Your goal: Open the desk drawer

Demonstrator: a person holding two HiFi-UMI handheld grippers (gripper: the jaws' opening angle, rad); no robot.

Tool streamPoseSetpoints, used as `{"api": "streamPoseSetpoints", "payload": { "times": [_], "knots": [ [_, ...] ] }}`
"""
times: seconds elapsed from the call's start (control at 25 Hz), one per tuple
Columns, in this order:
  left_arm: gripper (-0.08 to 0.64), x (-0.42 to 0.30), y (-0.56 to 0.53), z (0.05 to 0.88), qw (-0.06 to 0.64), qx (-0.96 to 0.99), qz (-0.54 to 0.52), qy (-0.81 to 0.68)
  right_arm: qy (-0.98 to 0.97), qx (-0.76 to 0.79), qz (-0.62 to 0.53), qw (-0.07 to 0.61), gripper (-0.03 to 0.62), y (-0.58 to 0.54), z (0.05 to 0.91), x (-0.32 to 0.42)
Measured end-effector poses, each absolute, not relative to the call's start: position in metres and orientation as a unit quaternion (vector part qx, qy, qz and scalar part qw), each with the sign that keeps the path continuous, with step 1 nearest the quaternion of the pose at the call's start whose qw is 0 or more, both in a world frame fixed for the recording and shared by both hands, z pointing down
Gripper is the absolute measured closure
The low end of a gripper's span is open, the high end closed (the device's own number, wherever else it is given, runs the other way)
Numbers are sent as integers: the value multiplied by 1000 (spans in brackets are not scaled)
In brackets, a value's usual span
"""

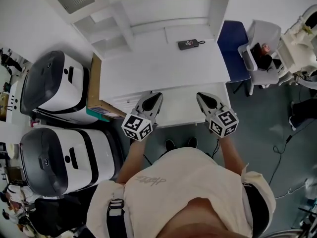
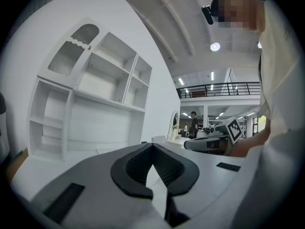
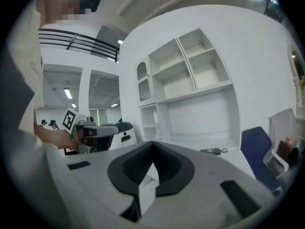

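Grey left gripper (image 1: 157, 97) and right gripper (image 1: 201, 97), both closed and empty, hover over the white desk's (image 1: 163, 58) front edge, poised to begin.

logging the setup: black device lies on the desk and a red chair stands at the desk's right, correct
Not quite: the chair is blue, not red, as the head view shows. The black device does lie on the desk, with the chair at the desk's right.
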State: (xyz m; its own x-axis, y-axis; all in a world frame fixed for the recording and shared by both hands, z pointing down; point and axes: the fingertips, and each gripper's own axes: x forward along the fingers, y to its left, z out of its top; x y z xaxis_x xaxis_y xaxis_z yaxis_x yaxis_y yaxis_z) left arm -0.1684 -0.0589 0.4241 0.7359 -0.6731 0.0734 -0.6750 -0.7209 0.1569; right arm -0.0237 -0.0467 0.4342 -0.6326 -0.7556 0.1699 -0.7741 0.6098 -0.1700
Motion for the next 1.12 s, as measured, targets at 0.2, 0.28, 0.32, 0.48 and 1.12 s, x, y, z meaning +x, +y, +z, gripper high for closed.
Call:
{"api": "streamPoseSetpoints", "payload": {
  "times": [0.2,0.28,0.32,0.48,1.12],
  "knots": [
    [558,-156,-59,370,45,931,-35,-361,-899,429,88,10,598,-54,395,-21],
    [558,-150,-64,359,39,929,-45,-365,-899,431,78,8,598,-55,387,-20],
    [558,-147,-66,356,36,929,-47,-365,-900,430,74,8,598,-55,385,-20],
    [558,-143,-64,349,17,930,-37,-365,-904,423,59,9,598,-54,375,-22],
    [558,-159,-65,364,15,925,-11,-379,-899,433,67,2,598,-54,378,-18]
  ]
}}
